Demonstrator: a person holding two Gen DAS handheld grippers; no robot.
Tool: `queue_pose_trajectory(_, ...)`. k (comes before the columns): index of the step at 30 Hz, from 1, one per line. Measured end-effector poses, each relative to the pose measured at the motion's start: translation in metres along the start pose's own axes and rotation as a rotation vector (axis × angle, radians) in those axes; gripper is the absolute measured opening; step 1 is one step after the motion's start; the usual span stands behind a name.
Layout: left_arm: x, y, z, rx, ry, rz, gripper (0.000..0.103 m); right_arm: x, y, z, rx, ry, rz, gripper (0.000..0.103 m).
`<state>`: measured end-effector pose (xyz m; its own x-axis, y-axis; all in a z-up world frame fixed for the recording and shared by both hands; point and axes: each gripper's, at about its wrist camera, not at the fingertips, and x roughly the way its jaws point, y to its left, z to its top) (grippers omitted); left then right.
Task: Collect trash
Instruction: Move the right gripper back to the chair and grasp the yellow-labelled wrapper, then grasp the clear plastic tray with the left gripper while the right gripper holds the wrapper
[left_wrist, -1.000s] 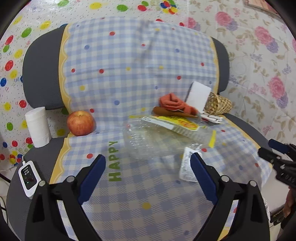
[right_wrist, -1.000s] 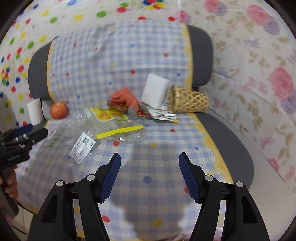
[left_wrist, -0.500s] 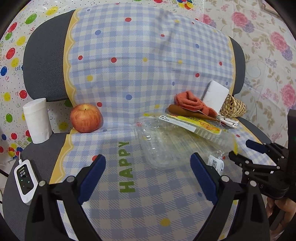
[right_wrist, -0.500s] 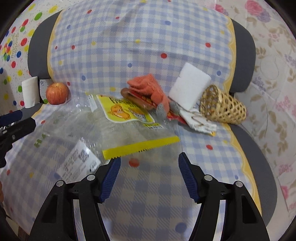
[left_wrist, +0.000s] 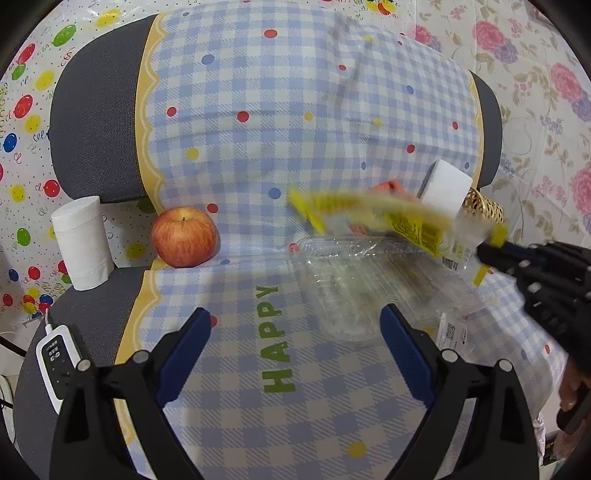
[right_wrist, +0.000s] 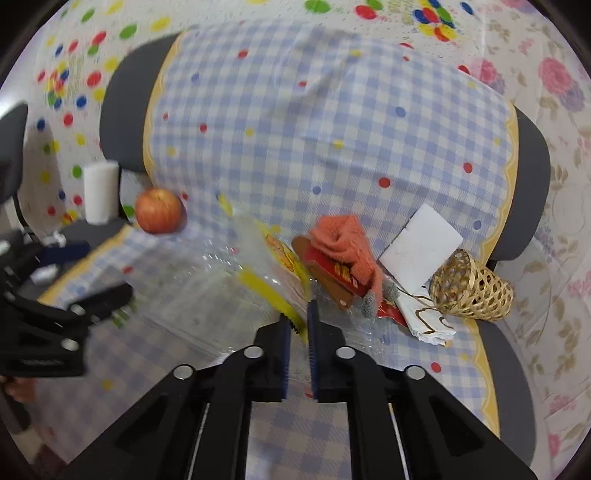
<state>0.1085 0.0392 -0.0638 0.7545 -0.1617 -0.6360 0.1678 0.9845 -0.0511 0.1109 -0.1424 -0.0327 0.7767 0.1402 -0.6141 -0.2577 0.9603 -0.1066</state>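
1. Pickup step under way, by judgement: right claw (right_wrist: 297, 323) clenched on clear plastic bag (right_wrist: 258, 273) at its yellow strip, raised off checked chair cover (left_wrist: 258, 369).
2. Left claw (left_wrist: 295, 332) released, empty.
3. Next, likely: carrying to wicker basket (right_wrist: 471, 286).

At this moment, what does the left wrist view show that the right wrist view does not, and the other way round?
Only the left wrist view shows the white remote at the chair's edge, the word HAPPY on the cloth, and a small QR label.

Only the right wrist view shows the orange cloth in full on a red packet, and a white printed wrapper.

Both show the apple, paper roll, wicker basket, white block, and the right gripper shut on the clear plastic bag; the left gripper is open.
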Motion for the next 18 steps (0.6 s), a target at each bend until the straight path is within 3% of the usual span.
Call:
queue_pose_trajectory(5, -0.003, -0.002, -0.002, 0.005, 0.0, -0.008, 0.09, -0.04, -0.027, 0.003, 0.165, -0.071, -0.01, 0.003)
queue_pose_trajectory(12, 0.0, -0.004, -0.002, 0.004, 0.003, -0.01, 0.09, -0.081, -0.066, -0.019, 0.259, -0.105, -0.179, 0.002)
queue_pose_trajectory(18, 0.031, -0.004, 0.003, -0.001, 0.068, -0.006, 0.062, -0.089, -0.095, -0.044, 0.33, -0.068, -0.231, 0.002)
